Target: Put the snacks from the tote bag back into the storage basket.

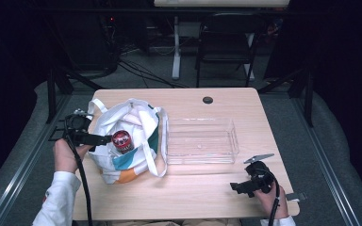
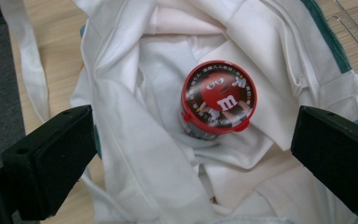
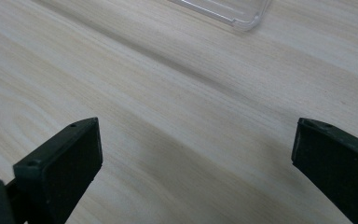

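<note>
A white cloth tote bag (image 1: 128, 141) with teal and orange patches lies open on the left of the wooden table (image 1: 202, 188). Inside it stands a small jar with a red candy-brand lid (image 1: 121, 140) (image 2: 219, 99). My left gripper (image 1: 101, 139) hovers at the bag's left edge, open, its jaws wide on either side of the jar (image 2: 196, 154) without touching it. My right gripper (image 1: 238, 187) is held low over bare wood (image 3: 182, 116) near the front right, open and empty.
A clear plastic tray (image 1: 201, 141) stands empty in the middle right of the table; its corner (image 3: 242, 18) shows in the right gripper view. A black round grommet (image 1: 208, 100) sits near the far edge. A chair (image 1: 226, 42) and cables lie beyond the table.
</note>
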`<action>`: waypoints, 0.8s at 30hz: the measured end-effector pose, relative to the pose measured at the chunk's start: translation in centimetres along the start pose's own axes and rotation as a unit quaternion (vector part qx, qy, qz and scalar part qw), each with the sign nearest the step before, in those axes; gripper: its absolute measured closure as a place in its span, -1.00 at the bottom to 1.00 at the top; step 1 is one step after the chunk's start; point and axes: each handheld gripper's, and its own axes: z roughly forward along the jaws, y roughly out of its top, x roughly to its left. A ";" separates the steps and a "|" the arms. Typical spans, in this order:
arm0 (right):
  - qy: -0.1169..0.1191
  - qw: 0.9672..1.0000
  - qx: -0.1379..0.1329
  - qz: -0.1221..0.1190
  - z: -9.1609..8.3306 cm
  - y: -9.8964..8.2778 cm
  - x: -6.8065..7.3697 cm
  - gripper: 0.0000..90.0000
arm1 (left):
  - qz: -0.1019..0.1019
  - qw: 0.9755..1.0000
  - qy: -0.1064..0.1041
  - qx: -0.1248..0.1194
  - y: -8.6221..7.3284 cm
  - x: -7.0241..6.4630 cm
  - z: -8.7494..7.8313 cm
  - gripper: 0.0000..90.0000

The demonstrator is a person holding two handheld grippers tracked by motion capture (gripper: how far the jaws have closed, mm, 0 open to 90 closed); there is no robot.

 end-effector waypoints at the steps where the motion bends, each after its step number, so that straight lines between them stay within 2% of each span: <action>1: -0.001 1.000 -0.002 0.001 0.0 0.0 0.0 -0.97 | 0.006 1.000 -0.001 0.007 0.4 -0.3 0.4 -0.99; 10: 0.000 1.000 0.000 -0.002 -0.1 0.0 0.0 -0.97 | 0.014 1.000 -0.006 0.015 1.7 -1.2 1.6 -0.99; 17: 0.002 1.000 0.000 -0.002 0.0 0.0 0.1 -0.97 | 0.019 1.000 -0.009 0.017 2.2 -1.6 2.1 -0.99; 24: 0.002 1.000 0.003 -0.004 -0.1 0.0 0.0 -0.97 | 0.028 0.999 -0.013 0.032 2.6 -2.2 3.1 -0.99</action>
